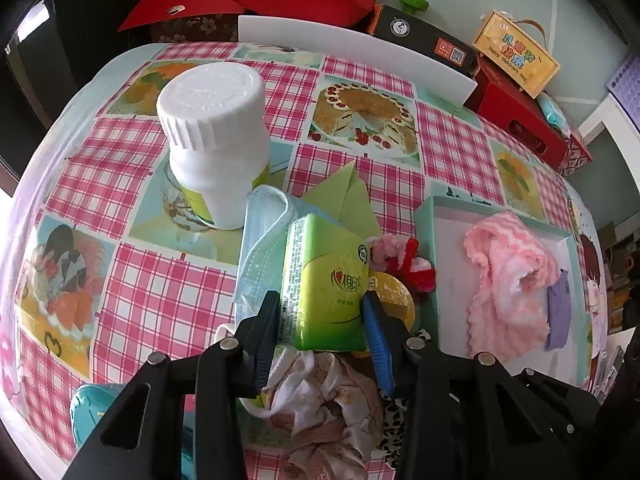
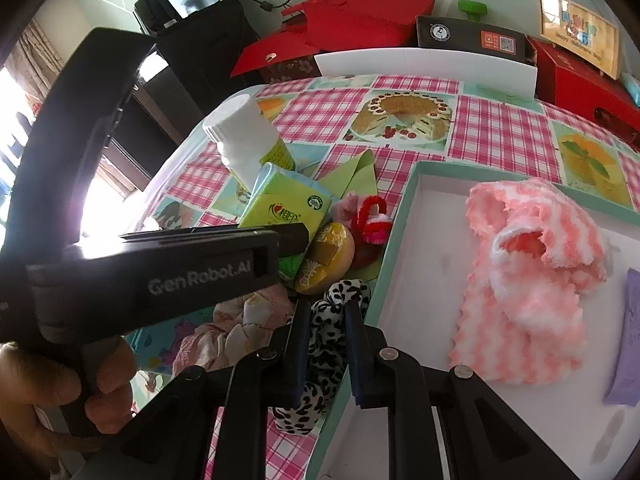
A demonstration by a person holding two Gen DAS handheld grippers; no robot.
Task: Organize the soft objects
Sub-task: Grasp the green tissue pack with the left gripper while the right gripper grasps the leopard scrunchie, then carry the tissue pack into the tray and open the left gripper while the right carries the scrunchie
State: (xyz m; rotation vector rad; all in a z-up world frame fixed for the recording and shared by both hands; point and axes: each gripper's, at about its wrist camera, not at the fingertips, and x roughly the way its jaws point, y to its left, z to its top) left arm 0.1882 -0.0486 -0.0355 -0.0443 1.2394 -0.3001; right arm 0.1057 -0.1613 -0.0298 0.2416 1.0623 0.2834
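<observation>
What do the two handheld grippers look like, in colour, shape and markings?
Both are black plastic. The left gripper and right gripper each have two straight fingers with blue pads, on angular linkage arms with silver round pins. Seen from the right wrist, the left gripper's body bears pale "GenRobot.AI" lettering. No sleeve shows.

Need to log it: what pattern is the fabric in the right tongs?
Black-and-white leopard print scrunchie, clearest in the right wrist view.
</observation>
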